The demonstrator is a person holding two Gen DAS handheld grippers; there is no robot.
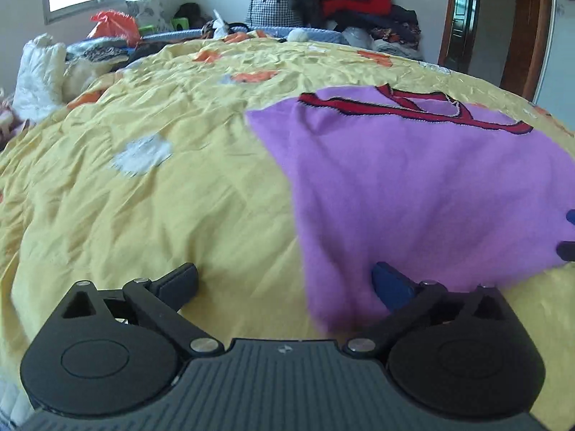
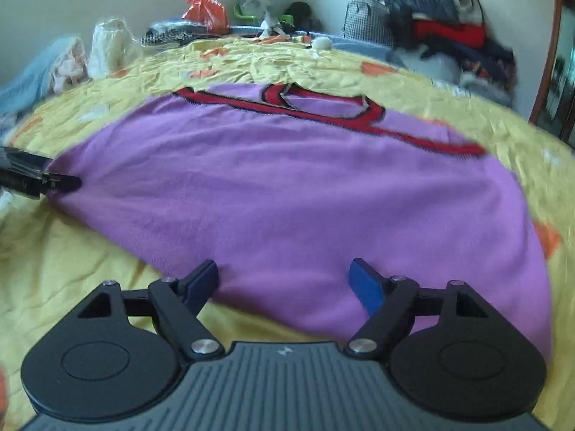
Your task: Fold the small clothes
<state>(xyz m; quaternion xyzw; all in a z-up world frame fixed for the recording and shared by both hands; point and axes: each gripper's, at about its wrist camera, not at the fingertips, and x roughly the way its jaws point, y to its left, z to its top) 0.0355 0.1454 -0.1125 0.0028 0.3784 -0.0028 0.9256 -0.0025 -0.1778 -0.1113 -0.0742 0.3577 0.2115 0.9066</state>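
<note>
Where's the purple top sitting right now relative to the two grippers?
The purple top lies flat on the yellow bedspread, its near hem just ahead of both grippers; red trim is at the far end, toward the clothes pile.

1. A small purple knit vest (image 2: 287,194) with red, dark-edged trim (image 2: 323,111) at neck and armholes; sleeveless.
2. It lies spread flat on the yellow bedspread (image 1: 161,215); neckline at the far side, hem at the near side; surface smooth, unfolded.
</note>
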